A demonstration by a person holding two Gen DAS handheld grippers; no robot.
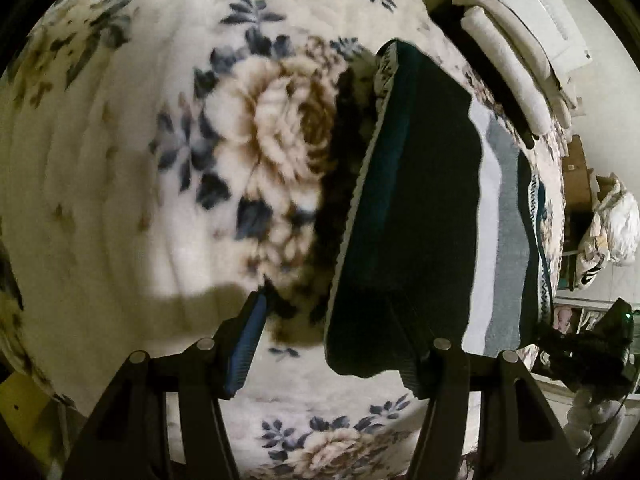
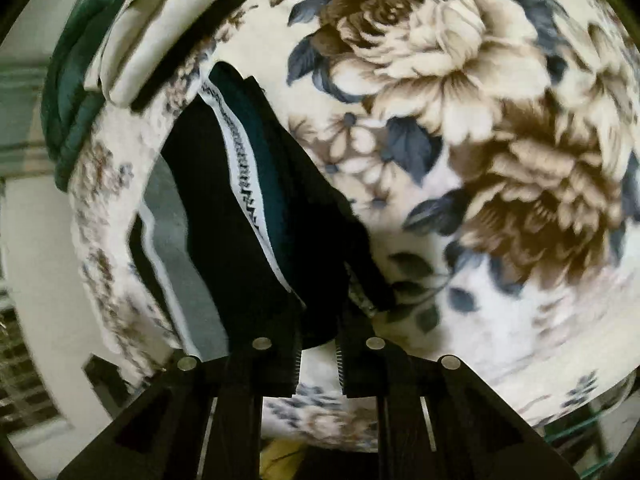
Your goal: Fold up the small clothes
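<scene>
Scene: a dark garment with a white patterned band (image 2: 248,184) hangs over a floral blanket (image 1: 160,160) — both wrist views look steeply down on it.
Garment, left view: the dark cloth (image 1: 416,200) runs from 12 o'clock down toward 5 o'clock, its lower corner draped against the right-hand finger.
Garment, right view: the cloth fills the frame from 11 o'clock down to the middle, narrowing to a point that drops between the fingers at 6 o'clock.
Left gripper (image 1: 332,344): jaws stand apart; the blue-padded finger (image 1: 248,344) at 7 o'clock is bare and clear of the cloth. I judge nothing is pinched, though the far finger is half hidden by fabric, so contact there is hard to rule out.
Right gripper (image 2: 318,364): jaws nearly together, a corner of the dark cloth caught between the ribbed pads — clenched on the garment.
Background: folded pale pieces (image 2: 160,28) lie at the blanket's edge at 11 o'clock in the right view, apparently finished items.
Step in hand: carrying one held corner across to make a fold; the cloth looks lifted, not yet laid.
Next move calls for: the left gripper to take the matching corner, then both to lower the edge squarely onto the lower layer before letting go.
</scene>
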